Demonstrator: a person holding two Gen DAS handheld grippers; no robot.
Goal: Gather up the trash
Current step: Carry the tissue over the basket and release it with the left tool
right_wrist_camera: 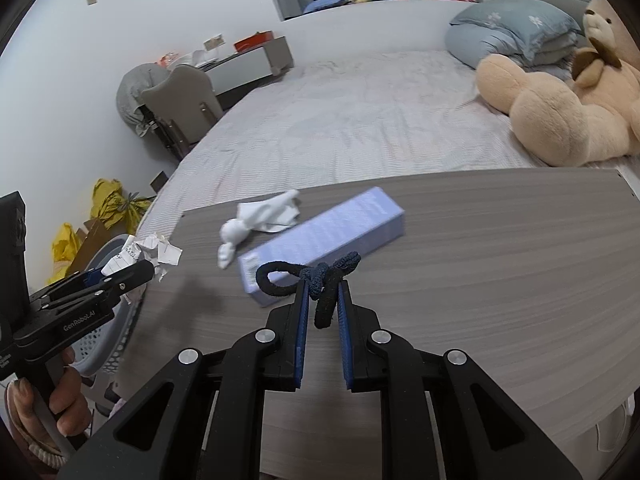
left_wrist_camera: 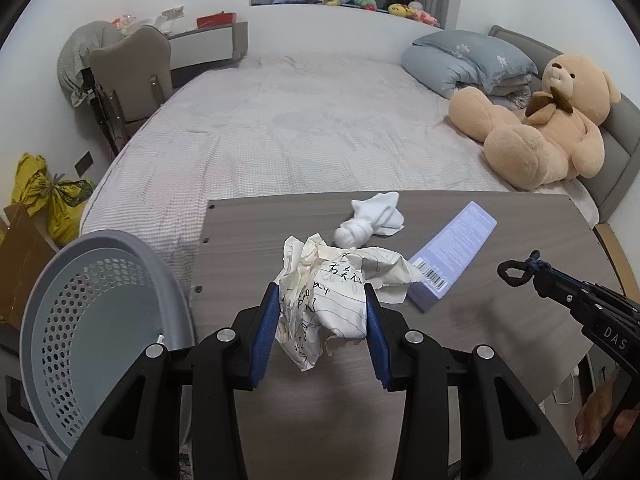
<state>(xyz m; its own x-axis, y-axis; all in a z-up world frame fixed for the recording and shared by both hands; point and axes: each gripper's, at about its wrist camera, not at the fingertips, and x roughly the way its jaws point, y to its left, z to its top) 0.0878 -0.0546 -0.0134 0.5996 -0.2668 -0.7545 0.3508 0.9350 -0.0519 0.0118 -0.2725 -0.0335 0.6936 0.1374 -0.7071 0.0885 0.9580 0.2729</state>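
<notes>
Your left hand-held gripper [left_wrist_camera: 322, 312] is clamped on the crumpled paper [left_wrist_camera: 320, 296], lifted off the worktop [left_wrist_camera: 500, 320]. Your right hand-held gripper [right_wrist_camera: 323, 296] pinches the dark hair tie [right_wrist_camera: 316, 280]. At 12 o'clock lie the white tissue [left_wrist_camera: 372, 220] and lilac box [left_wrist_camera: 452, 256]; at 9 o'clock stands the grey basket [left_wrist_camera: 100, 320].

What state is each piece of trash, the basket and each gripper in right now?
Crumpled lined paper ball: gripped, lifted off the table.
Dark knotted fabric loop: pinched, held above the table.
White twisted tissue: lying loose on the table.
Pale purple cardboard box: lying flat on the table.
Grey perforated plastic basket: no trash visible inside.
Left gripper: shut on paper.
Right gripper: shut on loop.
</notes>
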